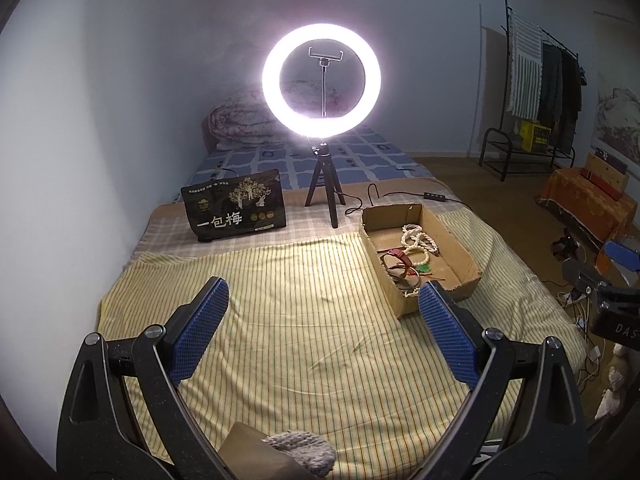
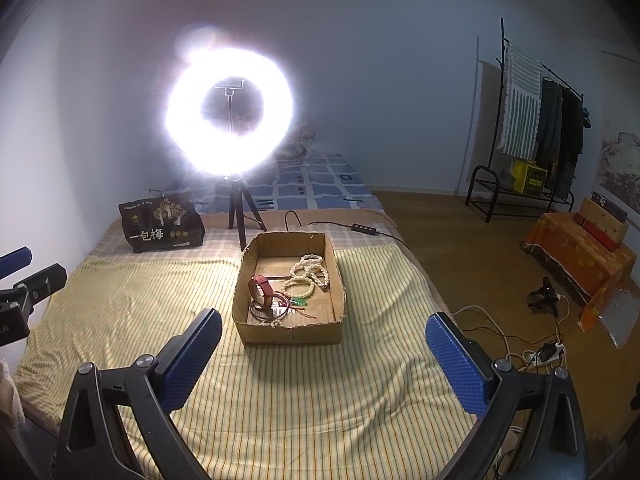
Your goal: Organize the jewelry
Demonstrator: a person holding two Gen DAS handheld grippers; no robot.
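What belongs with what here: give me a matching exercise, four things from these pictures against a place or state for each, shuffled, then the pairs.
Things:
1. watch
2. white bead strands
3. black snack bag
4. ring light

Places or states:
A. standing upright on the bed, left of the tripod
B. lit, on a small tripod behind the cardboard box
C. in the box, on its left side, red strap
D. in the box, toward its far right part

Pairs: 1-C, 2-D, 3-A, 4-B
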